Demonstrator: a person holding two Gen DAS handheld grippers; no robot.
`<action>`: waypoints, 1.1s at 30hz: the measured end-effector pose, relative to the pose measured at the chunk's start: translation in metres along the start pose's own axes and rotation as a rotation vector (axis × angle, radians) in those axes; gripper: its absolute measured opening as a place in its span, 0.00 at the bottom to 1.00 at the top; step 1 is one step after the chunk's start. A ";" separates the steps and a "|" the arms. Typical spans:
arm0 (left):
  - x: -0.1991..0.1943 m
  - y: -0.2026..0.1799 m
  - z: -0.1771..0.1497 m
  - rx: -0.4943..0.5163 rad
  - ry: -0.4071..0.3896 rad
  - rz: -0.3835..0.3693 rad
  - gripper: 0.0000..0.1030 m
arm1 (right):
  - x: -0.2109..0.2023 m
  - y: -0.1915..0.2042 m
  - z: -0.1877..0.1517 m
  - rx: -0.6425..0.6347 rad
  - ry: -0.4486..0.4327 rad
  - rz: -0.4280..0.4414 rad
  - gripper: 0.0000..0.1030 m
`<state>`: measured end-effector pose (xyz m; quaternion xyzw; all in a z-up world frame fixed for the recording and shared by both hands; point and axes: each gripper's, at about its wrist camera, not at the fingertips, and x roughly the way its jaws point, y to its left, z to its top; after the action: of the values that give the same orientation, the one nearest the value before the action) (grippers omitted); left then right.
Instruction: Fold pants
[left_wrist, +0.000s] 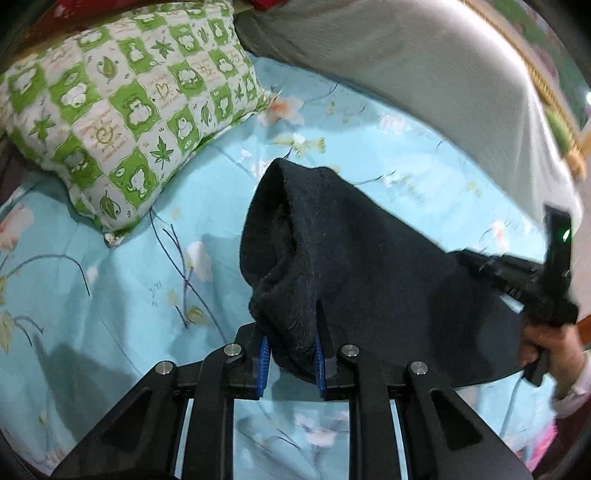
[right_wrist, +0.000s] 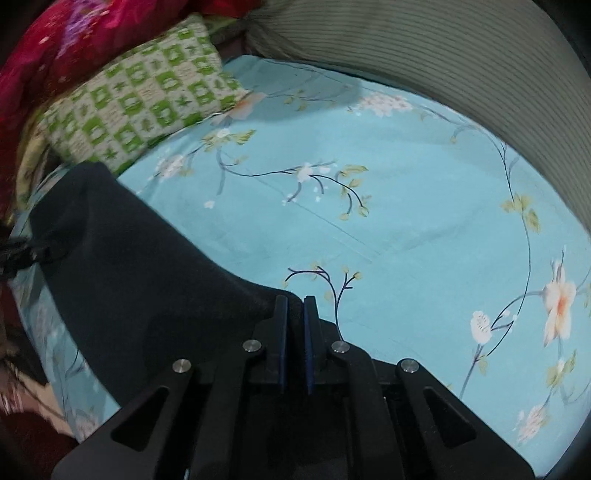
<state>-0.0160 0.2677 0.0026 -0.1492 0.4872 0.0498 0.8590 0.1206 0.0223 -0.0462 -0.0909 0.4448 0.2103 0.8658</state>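
Left wrist view: blue floral bed sheet (left_wrist: 110, 295), green checked pillow (left_wrist: 118, 110) upper left. Left tool (left_wrist: 291, 350) pinching a thick bunch of black pants (left_wrist: 351, 266) at centre, cloth lifted off the sheet.

Right wrist view: right tool (right_wrist: 295, 332) pressed together on the pants' edge, lower centre. Probably mid-carry; next, lowering and spreading flat.
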 end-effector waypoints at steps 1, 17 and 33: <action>0.009 -0.002 -0.001 0.028 0.012 0.033 0.18 | 0.005 0.000 0.000 0.023 0.001 -0.006 0.08; 0.001 -0.039 0.009 0.173 0.037 0.134 0.44 | -0.051 -0.060 -0.060 0.466 -0.104 0.024 0.43; 0.059 -0.322 0.000 0.771 0.198 -0.258 0.52 | -0.180 -0.161 -0.262 1.019 -0.222 -0.269 0.43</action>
<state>0.0891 -0.0423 0.0191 0.1195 0.5278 -0.2591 0.8000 -0.0928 -0.2632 -0.0593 0.3072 0.3806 -0.1364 0.8615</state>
